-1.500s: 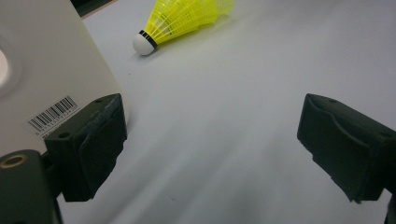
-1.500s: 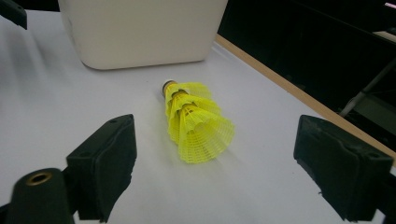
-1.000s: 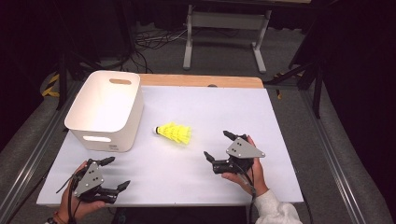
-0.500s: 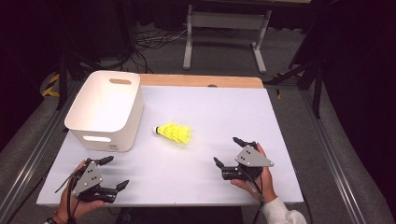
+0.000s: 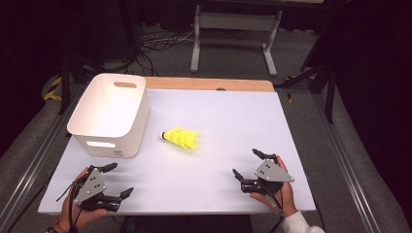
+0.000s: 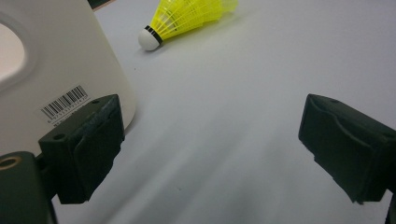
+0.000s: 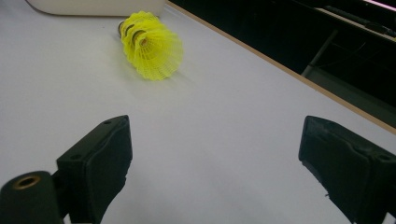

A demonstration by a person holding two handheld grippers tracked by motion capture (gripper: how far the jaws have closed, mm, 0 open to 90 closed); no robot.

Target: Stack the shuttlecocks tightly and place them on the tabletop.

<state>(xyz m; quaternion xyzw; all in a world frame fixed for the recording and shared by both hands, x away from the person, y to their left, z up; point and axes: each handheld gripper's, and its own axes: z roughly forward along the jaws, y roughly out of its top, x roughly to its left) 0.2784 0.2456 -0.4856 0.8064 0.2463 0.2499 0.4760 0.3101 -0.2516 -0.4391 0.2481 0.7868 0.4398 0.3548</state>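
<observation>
A yellow shuttlecock (image 5: 180, 138) with a white cork tip lies on its side near the middle of the white table (image 5: 223, 116), just right of a white bin (image 5: 109, 114). My left gripper (image 5: 122, 178) rests at the near left corner, open and holding nothing. In the left gripper view it (image 6: 210, 140) faces the bin's wall (image 6: 56, 70) and the shuttlecock (image 6: 187, 18) farther off. My right gripper (image 5: 245, 161) sits at the near right, open and holding nothing. The right gripper view looks between the spread jaws of the right gripper (image 7: 217, 158) at the shuttlecock's skirt (image 7: 150, 44).
The bin has cut-out handles and a barcode label (image 6: 64, 103) on its near wall. A wooden strip (image 5: 209, 84) runs along the table's far edge. Beyond it stand a metal stand (image 5: 233, 34) and cables on the floor.
My right gripper has drawn back from the shuttlecock toward the near right edge of the table. The left gripper and the shuttlecock have stayed put.
</observation>
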